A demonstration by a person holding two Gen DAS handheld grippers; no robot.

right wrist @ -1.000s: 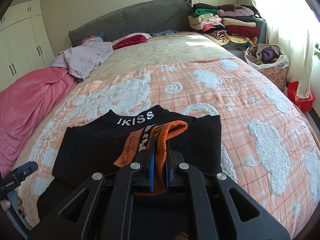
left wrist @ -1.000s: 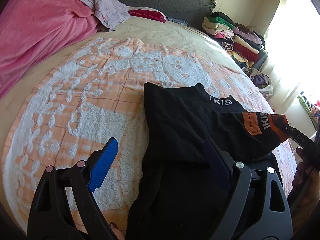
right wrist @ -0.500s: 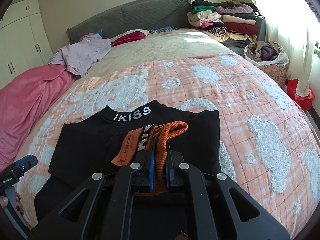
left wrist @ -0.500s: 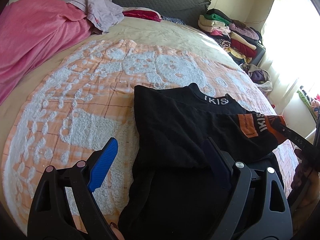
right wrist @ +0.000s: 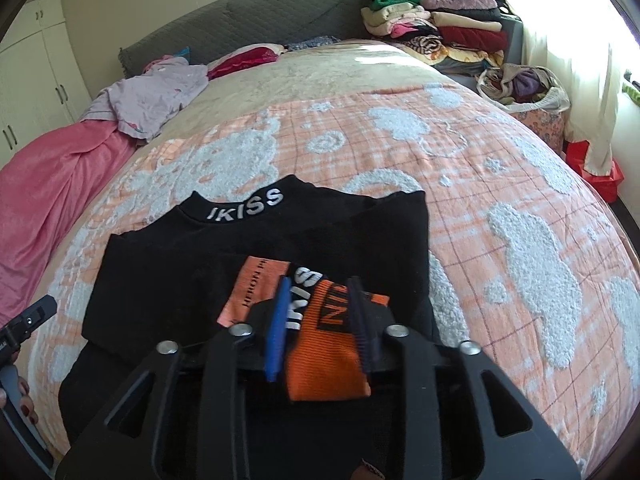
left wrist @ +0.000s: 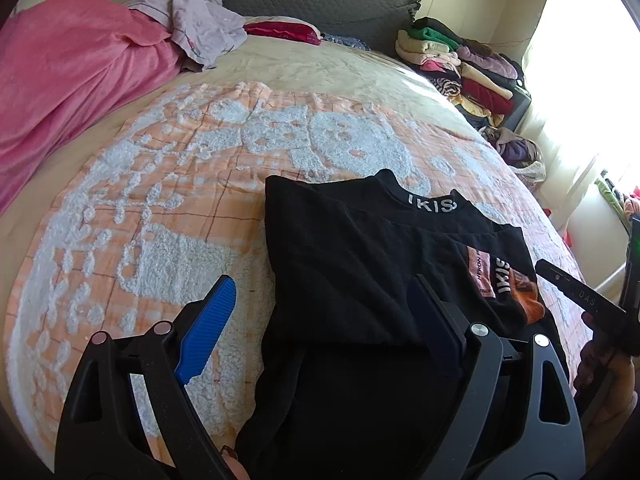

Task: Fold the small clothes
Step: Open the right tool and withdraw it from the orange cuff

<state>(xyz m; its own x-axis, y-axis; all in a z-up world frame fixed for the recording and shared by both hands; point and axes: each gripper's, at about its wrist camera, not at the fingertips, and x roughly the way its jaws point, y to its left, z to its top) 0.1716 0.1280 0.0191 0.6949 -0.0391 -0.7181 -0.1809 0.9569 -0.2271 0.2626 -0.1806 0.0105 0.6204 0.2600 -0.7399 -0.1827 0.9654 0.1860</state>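
A black top [left wrist: 360, 264] with white "IKISS" on its collar lies partly folded on the orange and white blanket [left wrist: 180, 184]. It also shows in the right wrist view [right wrist: 256, 252]. Its sleeve with the orange cuff [right wrist: 326, 352] lies folded across the body, flat between my right gripper's [right wrist: 320, 304] parted fingers. My right gripper is open just above the cuff. My left gripper [left wrist: 320, 308] is open and empty, hovering over the top's left edge near its lower part.
A pink blanket [left wrist: 68, 80] and a lilac garment [left wrist: 200, 28] lie at the far left of the bed. Stacks of folded clothes [right wrist: 440, 28] stand at the far right, with a bag of clothes [right wrist: 524, 88] on the floor beside the bed.
My right gripper was shut on the orange cuff and has opened; the cuff now lies flat on the top. My left gripper stays open, drifting slightly.
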